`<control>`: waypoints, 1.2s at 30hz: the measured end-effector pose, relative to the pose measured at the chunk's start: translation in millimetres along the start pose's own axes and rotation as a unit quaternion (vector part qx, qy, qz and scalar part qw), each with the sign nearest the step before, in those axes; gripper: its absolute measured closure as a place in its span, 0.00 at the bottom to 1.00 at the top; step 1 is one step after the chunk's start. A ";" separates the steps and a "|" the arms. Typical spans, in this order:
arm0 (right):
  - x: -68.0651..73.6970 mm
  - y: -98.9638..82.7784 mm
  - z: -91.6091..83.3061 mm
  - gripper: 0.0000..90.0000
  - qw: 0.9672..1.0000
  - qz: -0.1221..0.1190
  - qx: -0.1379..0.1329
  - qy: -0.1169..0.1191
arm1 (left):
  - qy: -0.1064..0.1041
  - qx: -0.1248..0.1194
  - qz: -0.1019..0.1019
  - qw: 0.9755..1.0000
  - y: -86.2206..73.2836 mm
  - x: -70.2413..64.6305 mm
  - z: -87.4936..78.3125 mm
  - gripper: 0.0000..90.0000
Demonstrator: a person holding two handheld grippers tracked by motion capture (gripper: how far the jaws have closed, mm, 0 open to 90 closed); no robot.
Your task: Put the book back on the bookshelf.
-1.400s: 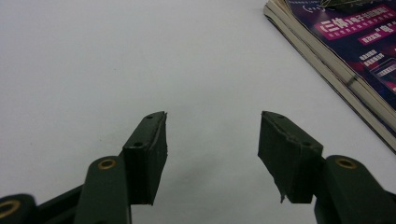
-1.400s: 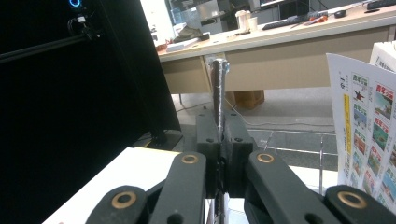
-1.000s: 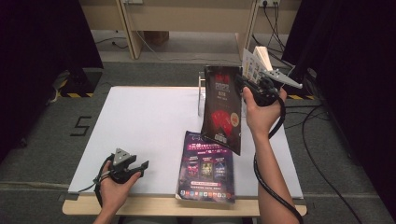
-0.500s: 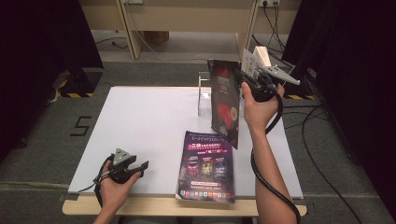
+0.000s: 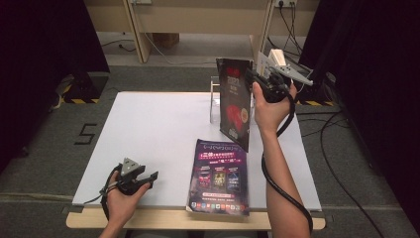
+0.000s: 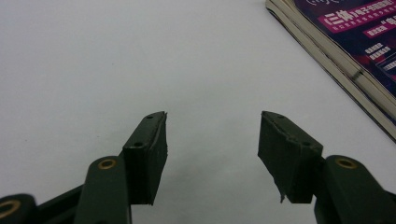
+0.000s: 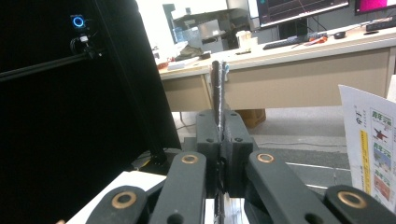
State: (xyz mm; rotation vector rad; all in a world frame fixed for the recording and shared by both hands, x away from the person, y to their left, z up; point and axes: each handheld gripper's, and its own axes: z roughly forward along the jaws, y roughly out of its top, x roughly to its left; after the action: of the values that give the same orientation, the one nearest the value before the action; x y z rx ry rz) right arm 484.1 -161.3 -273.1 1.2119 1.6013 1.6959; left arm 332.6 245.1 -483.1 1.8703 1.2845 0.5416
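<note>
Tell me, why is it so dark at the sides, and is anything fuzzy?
High view: black curtains darken both sides, while the white table is brightly lit. Left gripper view: the magazine corner looks soft. Right gripper view: the monitors glare, and the near tongs are a bit blurry.

Dark booklet in right gripper

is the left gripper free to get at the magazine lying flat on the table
Probably yes: the left gripper is open and holds nothing, and only bare table lies between it and the flat magazine.
</note>
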 end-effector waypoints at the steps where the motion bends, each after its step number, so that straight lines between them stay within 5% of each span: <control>1: -0.3 0.1 1.6 0.97 1.000 0.000 -0.003 0.000 | -0.001 -0.003 -0.002 1.000 0.2 0.2 -0.1 0.46; 36: -1.2 3.4 33.3 0.97 1.000 0.009 -0.026 -0.015 | 0.002 -0.005 -0.006 1.000 -2.6 3.7 -3.9 0.46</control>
State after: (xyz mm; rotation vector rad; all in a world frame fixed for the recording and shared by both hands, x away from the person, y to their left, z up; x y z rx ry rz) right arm 513.8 -146.0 -273.2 1.2240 1.5244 1.7106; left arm 329.8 250.4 -483.1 1.8533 1.2909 0.5447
